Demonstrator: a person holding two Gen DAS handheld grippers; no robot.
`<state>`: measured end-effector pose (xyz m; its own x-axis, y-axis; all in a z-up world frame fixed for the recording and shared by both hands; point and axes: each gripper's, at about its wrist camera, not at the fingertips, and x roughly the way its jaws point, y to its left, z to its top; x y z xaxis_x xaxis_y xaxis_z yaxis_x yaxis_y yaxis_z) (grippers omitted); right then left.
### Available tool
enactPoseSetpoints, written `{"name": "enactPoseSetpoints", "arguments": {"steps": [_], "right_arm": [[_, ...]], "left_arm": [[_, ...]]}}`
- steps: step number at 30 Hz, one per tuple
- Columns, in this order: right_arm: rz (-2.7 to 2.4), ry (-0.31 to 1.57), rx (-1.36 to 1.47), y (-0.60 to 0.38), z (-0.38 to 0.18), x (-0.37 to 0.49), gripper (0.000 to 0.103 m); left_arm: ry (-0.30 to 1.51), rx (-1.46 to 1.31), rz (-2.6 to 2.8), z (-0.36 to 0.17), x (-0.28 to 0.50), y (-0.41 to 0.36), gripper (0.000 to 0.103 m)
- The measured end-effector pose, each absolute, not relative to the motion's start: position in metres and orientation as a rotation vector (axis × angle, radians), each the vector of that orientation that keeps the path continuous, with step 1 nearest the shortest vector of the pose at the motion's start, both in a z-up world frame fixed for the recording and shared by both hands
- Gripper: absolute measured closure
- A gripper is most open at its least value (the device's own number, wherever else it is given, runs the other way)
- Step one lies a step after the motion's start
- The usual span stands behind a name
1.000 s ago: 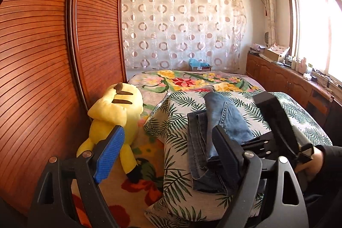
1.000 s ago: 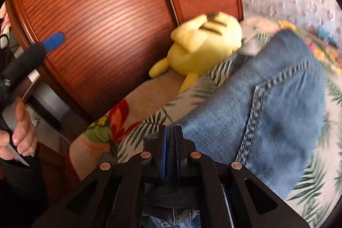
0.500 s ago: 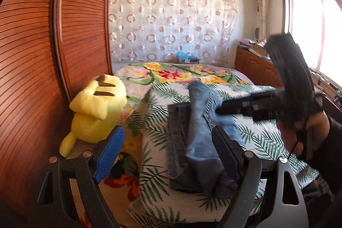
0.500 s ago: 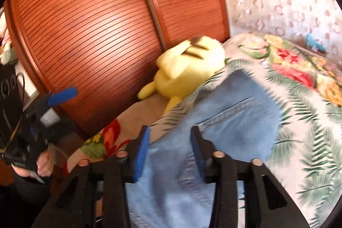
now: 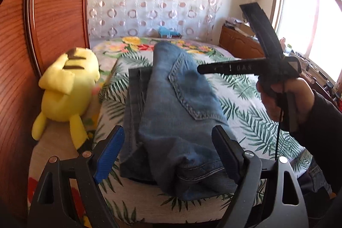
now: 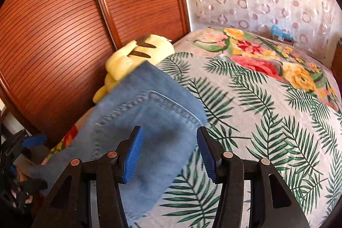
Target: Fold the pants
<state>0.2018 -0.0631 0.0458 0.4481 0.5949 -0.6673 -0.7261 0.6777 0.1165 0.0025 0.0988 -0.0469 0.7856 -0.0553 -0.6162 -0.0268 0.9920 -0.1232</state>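
Observation:
Folded blue jeans [image 5: 177, 110] lie on the palm-leaf bedspread [image 5: 245, 104], on top of a darker grey pair [image 5: 133, 99]. My left gripper [image 5: 168, 151] is open and hovers over the near end of the jeans, one finger on either side and no pad pressing the cloth. A hand holds my right gripper [image 5: 245, 67] above the bed to the right of the jeans. In the right wrist view, my right gripper [image 6: 168, 131] has its jaws opening, blue pads [image 6: 132, 153] apart. The jeans [image 6: 149, 112] lie below it, untouched.
A yellow plush toy [image 5: 68, 87] leans against the slatted wooden wardrobe doors [image 6: 64, 25] at the bed's left edge. A floral blanket [image 6: 256, 57] covers the far end of the bed. A low wooden cabinet [image 5: 241, 46] stands under the window on the right.
My right gripper, shut on the jeans a second ago, has opened, let go and drawn back upward. My left gripper has dropped closer to the near end of the jeans, still open.

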Motion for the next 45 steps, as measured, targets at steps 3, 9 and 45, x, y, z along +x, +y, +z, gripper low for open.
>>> {"name": "enactPoseSetpoints", "arguments": {"steps": [3,9,45], "right_arm": [[0.831,0.758,-0.180,-0.055,0.043,0.210,0.049],[0.813,0.799,-0.128,-0.054,0.022,0.241,0.034],[0.894,0.689,-0.018,0.033,0.065,0.388,0.078]], "left_arm": [[0.695,-0.175,-0.031,-0.059,0.001,0.100,0.019],[0.724,-0.201,-0.007,-0.075,-0.001,0.101,0.019],[0.575,-0.184,0.014,-0.010,0.125,0.179,0.088]]}}
